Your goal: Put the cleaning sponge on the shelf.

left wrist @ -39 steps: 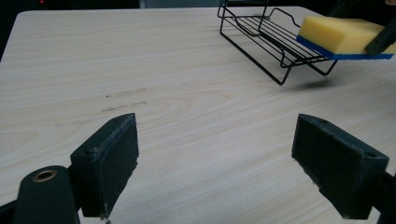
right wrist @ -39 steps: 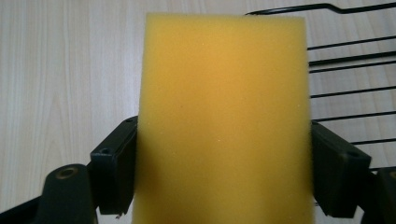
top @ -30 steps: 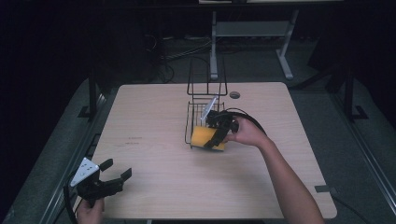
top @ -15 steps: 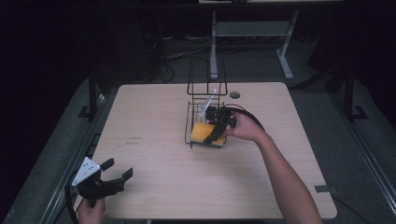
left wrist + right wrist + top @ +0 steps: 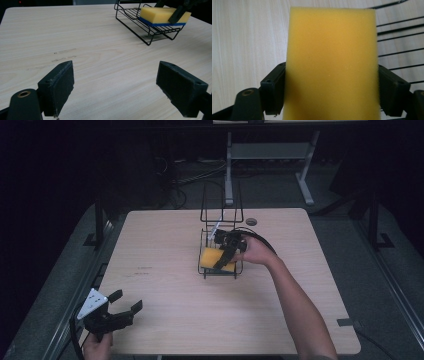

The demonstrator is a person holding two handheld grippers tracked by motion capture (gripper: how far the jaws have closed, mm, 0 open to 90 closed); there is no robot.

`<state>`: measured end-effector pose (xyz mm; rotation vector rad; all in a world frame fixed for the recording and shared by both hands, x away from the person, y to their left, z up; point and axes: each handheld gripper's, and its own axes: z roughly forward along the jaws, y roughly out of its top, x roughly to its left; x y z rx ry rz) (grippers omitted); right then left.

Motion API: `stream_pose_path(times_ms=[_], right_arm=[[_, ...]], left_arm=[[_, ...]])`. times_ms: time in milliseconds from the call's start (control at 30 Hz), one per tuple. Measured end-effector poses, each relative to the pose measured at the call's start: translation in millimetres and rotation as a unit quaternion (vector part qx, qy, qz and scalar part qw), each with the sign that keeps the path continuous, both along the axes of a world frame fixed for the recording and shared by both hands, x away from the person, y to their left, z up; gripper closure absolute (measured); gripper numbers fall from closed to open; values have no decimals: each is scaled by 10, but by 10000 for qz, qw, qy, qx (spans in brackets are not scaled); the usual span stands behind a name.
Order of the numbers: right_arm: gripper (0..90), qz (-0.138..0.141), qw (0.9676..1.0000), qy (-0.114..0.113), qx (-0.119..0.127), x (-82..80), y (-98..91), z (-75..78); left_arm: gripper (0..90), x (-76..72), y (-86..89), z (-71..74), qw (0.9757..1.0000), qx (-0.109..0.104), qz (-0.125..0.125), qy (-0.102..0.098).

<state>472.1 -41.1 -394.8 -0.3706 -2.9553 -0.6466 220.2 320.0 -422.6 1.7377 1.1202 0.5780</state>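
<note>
Sponge [image 5: 216,258] in wire rack [image 5: 220,270], clamped by right hand-held gripper [image 5: 226,256]; left hand-held gripper [image 5: 121,312] wide open, empty.

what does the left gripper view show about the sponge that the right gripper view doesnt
Left gripper view alone: the sponge has a blue underside and lies in the wire rack, with the left gripper open over bare table. Right gripper view alone: the right gripper pressing both sides of the sponge's yellow face. Both share the yellow sponge, rack wires and wooden table.

High view overhead facing forward, left gripper view low from near-left, right gripper view close-up, all sharing sponge [image 5: 216,258] in wire rack [image 5: 220,238].
</note>
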Motion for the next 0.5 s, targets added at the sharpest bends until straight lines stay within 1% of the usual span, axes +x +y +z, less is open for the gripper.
stream_pose_path(times_ms=[67, 100, 133, 200, 333, 500], right_arm=[[217, -3, 9999, -72, -103, 19, 14, -7], [218, -10, 9999, -46, -102, 28, 20, -2], [218, 3, 9999, -73, -80, 37, 25, 2], [217, -19, 9999, -117, -124, 59, 37, 0], [216, -6, 9999, -69, -93, 90, 39, -36], [216, -48, 9996, -192, -200, 112, 39, -98]], left_arm=[[140, 1, 0, 0, 10000, -8, 2, -4], [140, 0, 0, 1, 10000, -15, 10, -7], [140, 1, 3, 1, 10000, -12, 4, -8], [140, 3, 7, -2, 10000, -14, -2, 0], [140, 5, 10, -6, 10000, -17, -15, 17], [140, 4, 5, -5, 10000, -4, -21, 6]])
